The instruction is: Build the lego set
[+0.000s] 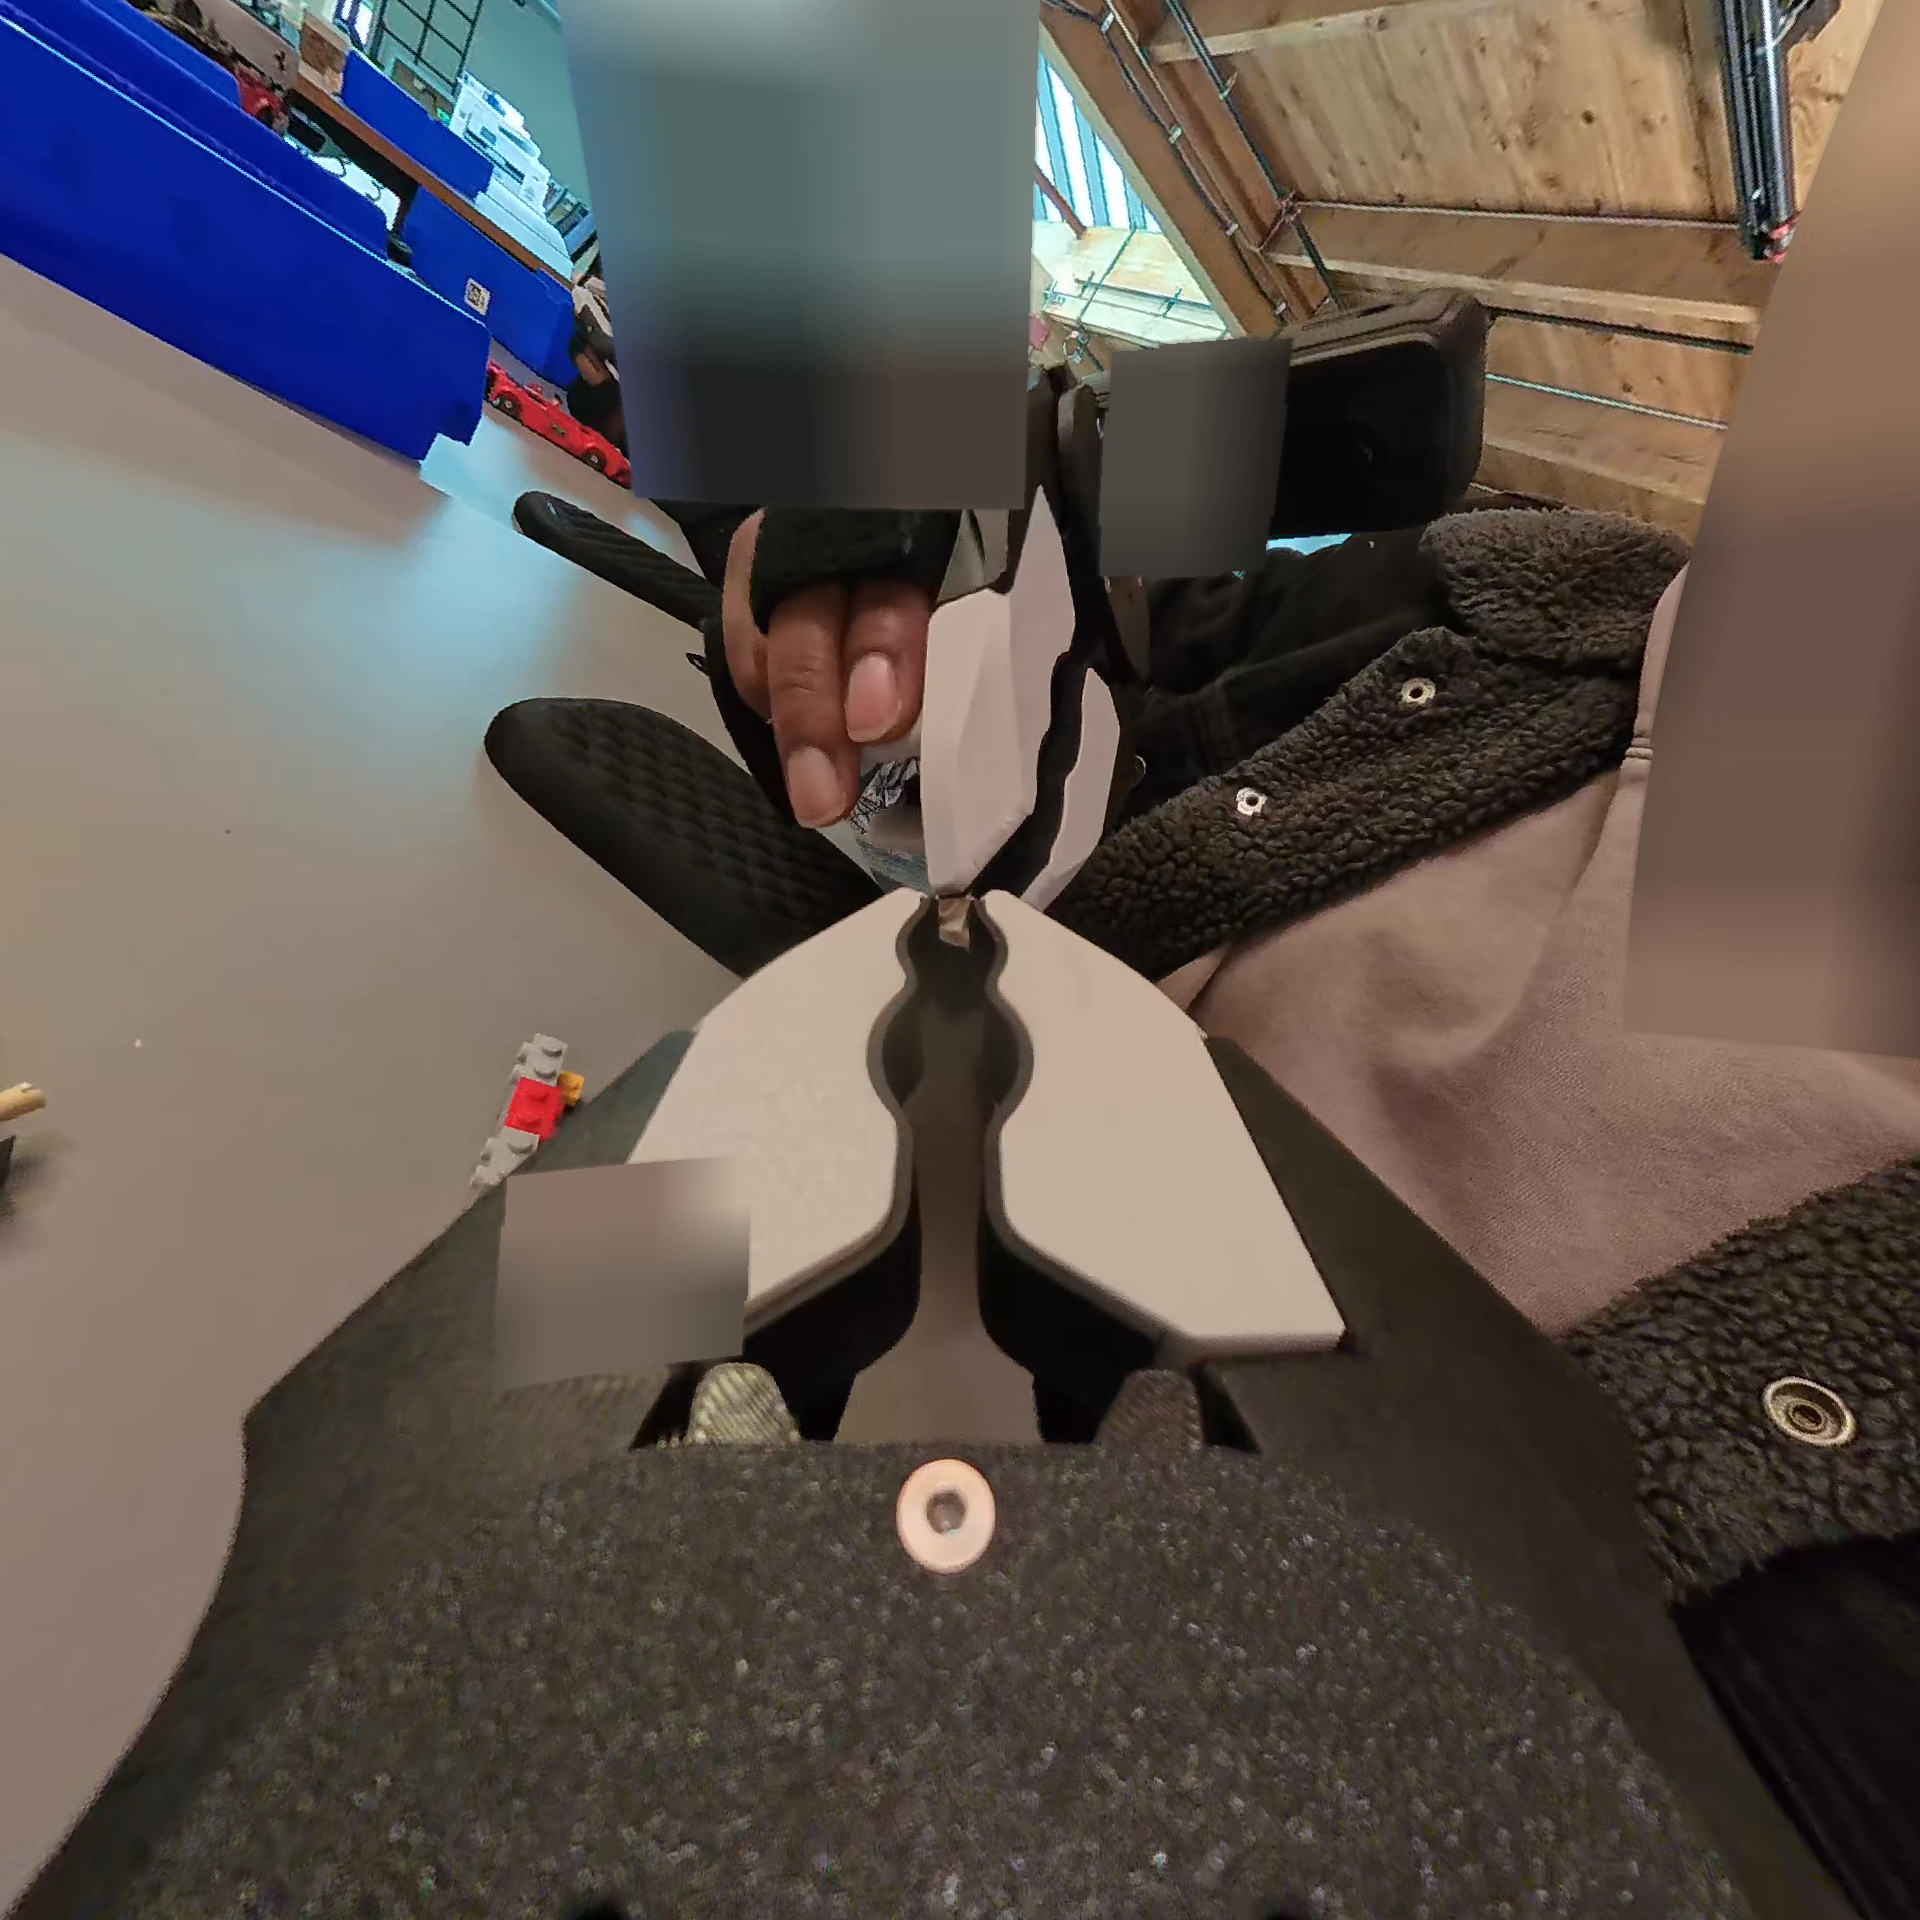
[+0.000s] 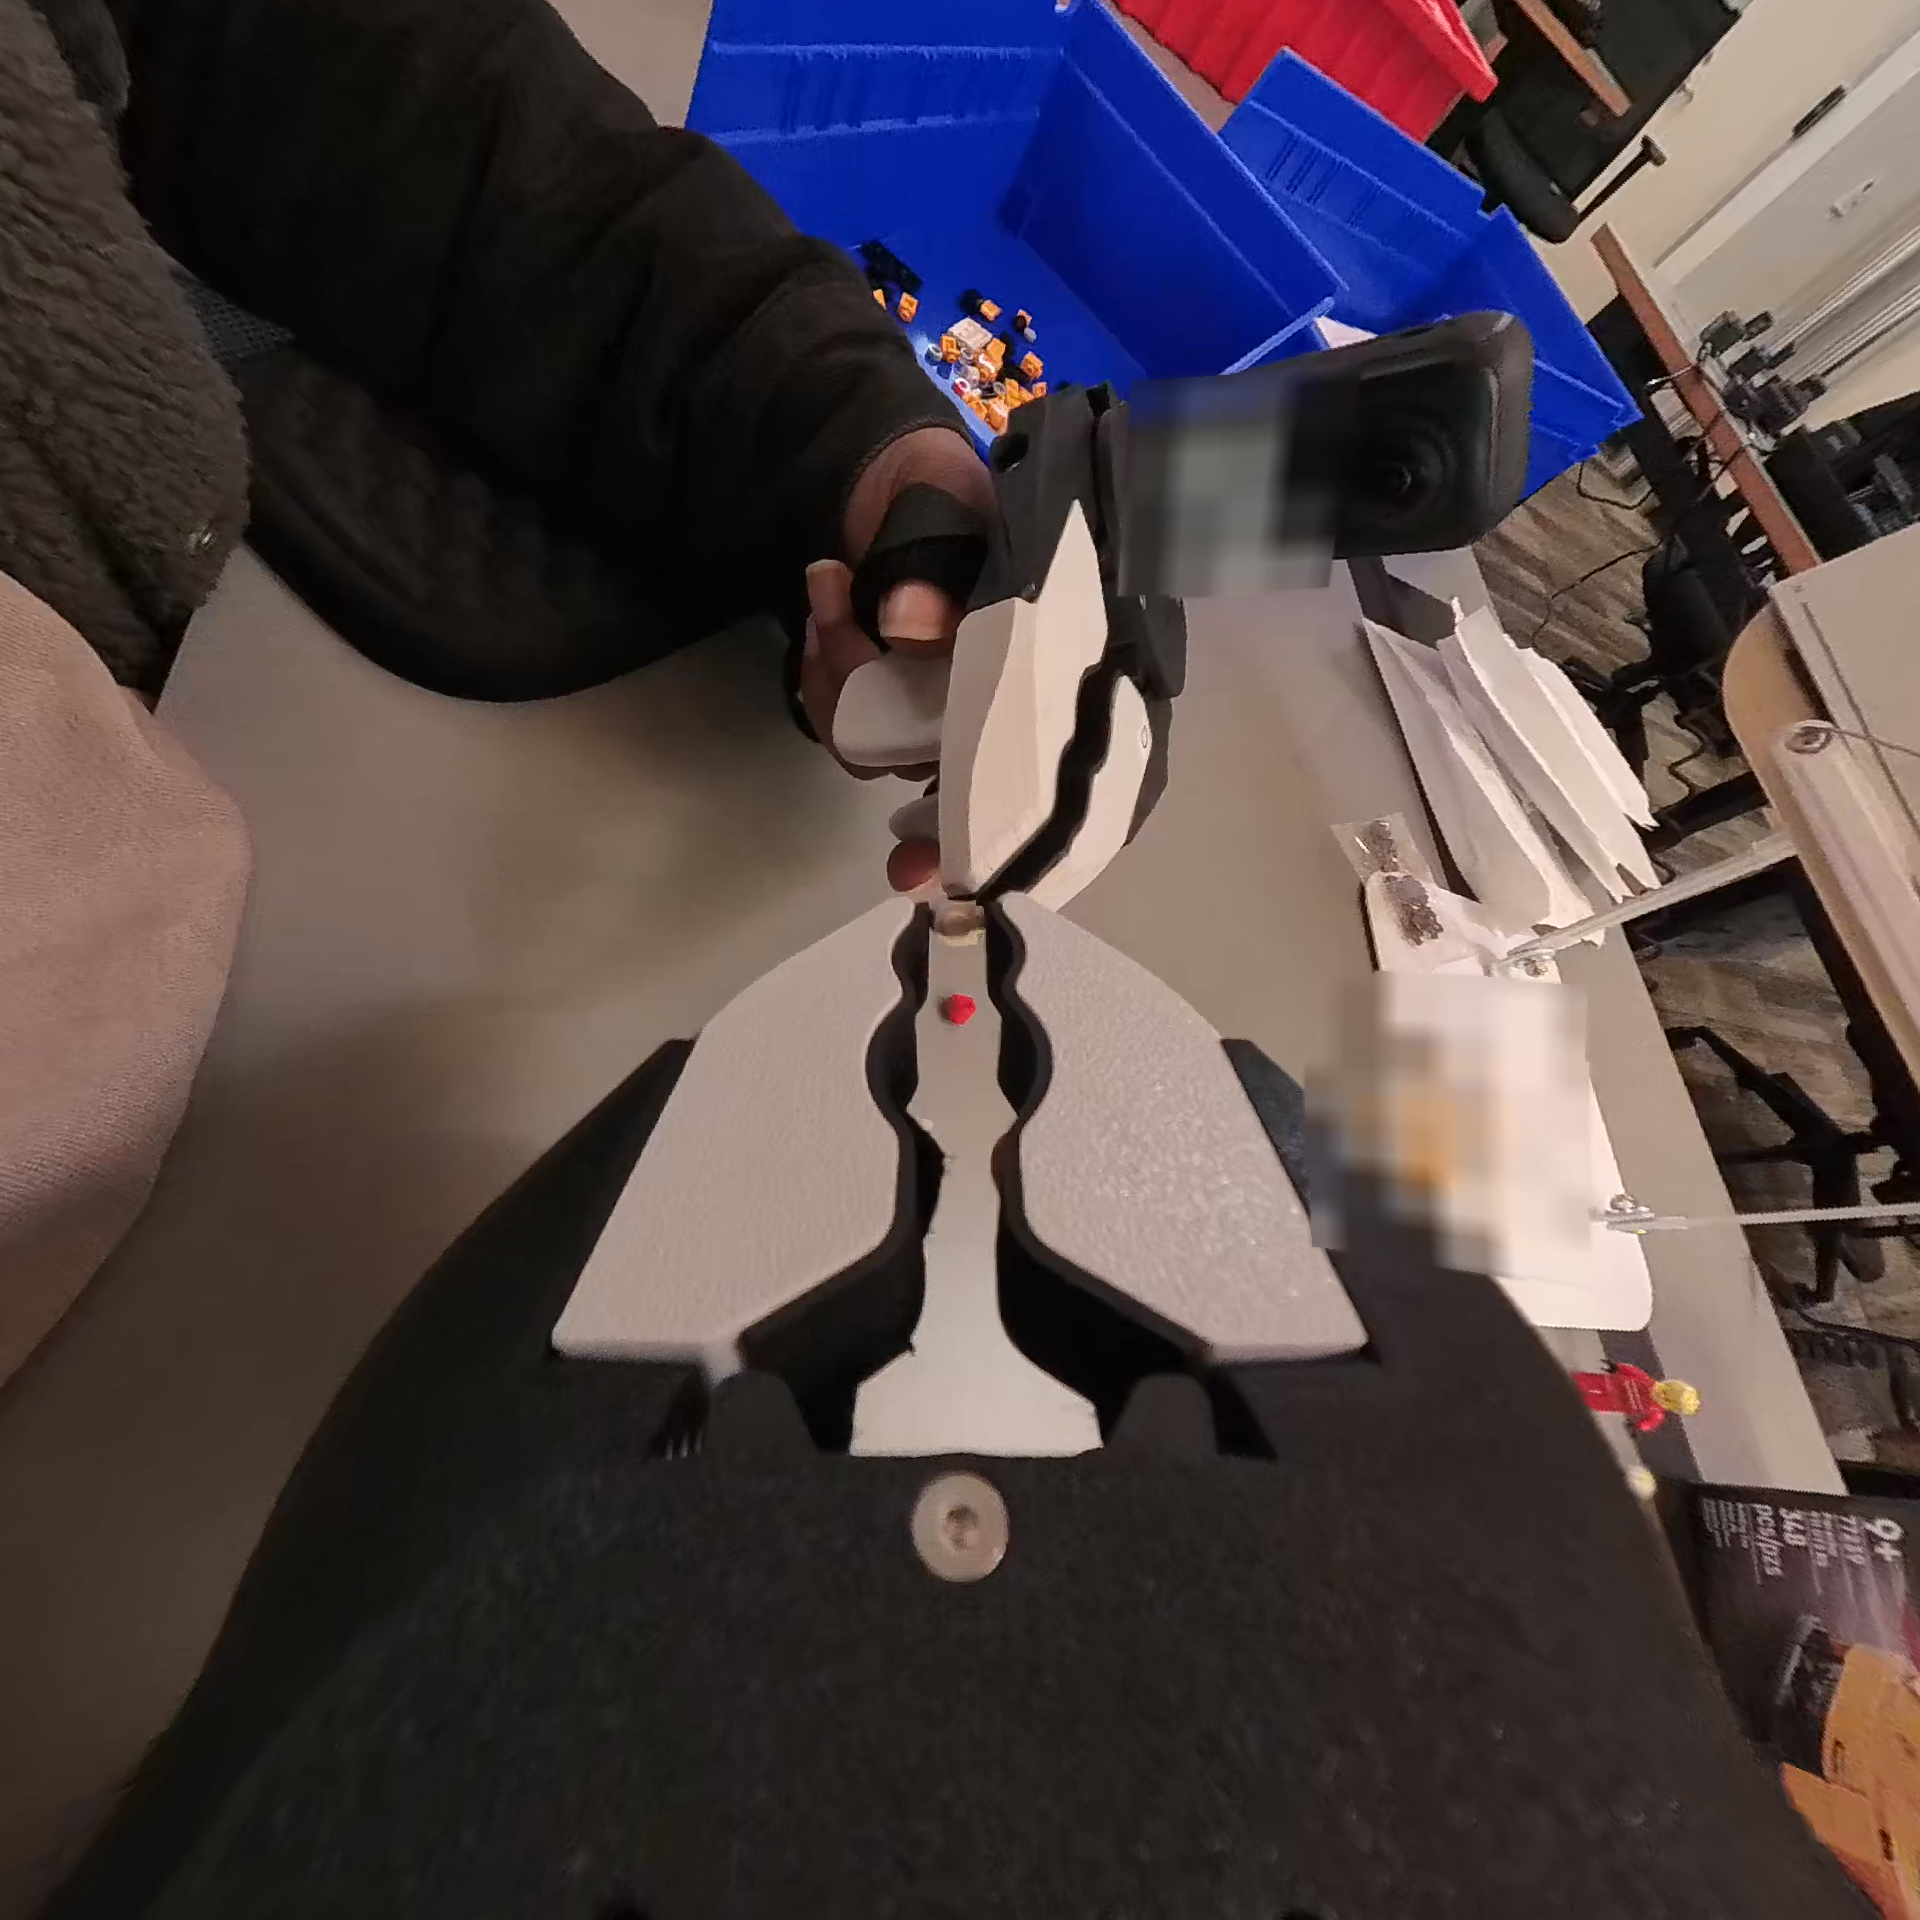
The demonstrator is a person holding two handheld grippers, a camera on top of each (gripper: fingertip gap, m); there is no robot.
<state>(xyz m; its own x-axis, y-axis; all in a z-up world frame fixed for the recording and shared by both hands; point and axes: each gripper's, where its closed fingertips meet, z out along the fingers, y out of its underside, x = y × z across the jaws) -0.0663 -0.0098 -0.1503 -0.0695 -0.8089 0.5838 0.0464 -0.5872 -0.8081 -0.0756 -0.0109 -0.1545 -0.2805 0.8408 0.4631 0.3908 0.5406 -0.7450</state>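
Note:
In the left wrist view my left gripper (image 1: 953, 914) is shut on a small grey lego piece (image 1: 953, 927) at its fingertips. My right gripper (image 1: 964, 885), held by a hand, comes down from above and meets it tip to tip, its jaws closed. In the right wrist view my right gripper (image 2: 958, 912) is shut on a small grey round piece (image 2: 958, 925), and the left gripper (image 2: 966, 888) touches it from above. I cannot tell whether this is one piece or two. A tiny red piece (image 2: 957, 1008) lies on the table below.
A small grey, red and orange brick assembly (image 1: 530, 1107) lies on the grey table. Blue bins (image 2: 1091, 177) stand behind, one holding several orange and black bricks (image 2: 977, 353). White paper bags (image 2: 1507, 748), small parts bags (image 2: 1392, 873), a red minifigure (image 2: 1631, 1397) and a dark box (image 2: 1808, 1662) are at the right. My two grippers' fingertips are within a few centimetres of each other.

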